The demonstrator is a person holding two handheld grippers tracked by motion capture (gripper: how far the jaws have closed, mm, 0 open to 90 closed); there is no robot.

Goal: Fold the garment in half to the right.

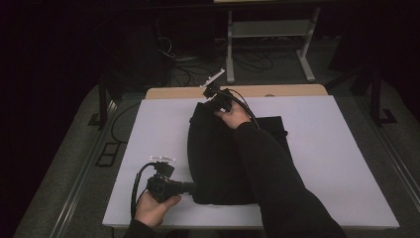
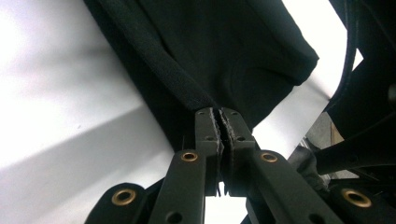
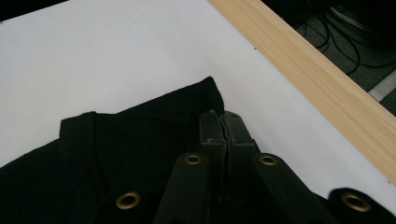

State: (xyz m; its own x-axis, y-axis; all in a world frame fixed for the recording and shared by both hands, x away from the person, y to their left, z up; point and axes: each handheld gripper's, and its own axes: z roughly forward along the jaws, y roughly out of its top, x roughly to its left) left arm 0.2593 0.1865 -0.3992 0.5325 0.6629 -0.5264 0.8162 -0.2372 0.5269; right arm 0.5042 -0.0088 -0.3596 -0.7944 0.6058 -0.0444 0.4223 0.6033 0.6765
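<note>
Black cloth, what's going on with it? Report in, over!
Left gripper shut on black cloth, near edge. Right gripper shut on far corner. Cloth flat on white table. Nothing in the way.

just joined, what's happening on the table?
A person is handling a black garment lying on a white board with two hand-held grippers. The left gripper is shut on the garment's near edge, by a thick seam. The right gripper is shut on the far edge, near a corner close to the table's wooden rim. The cloth looks partly folded and lies mostly flat. It looks like folding or spreading in progress.
</note>
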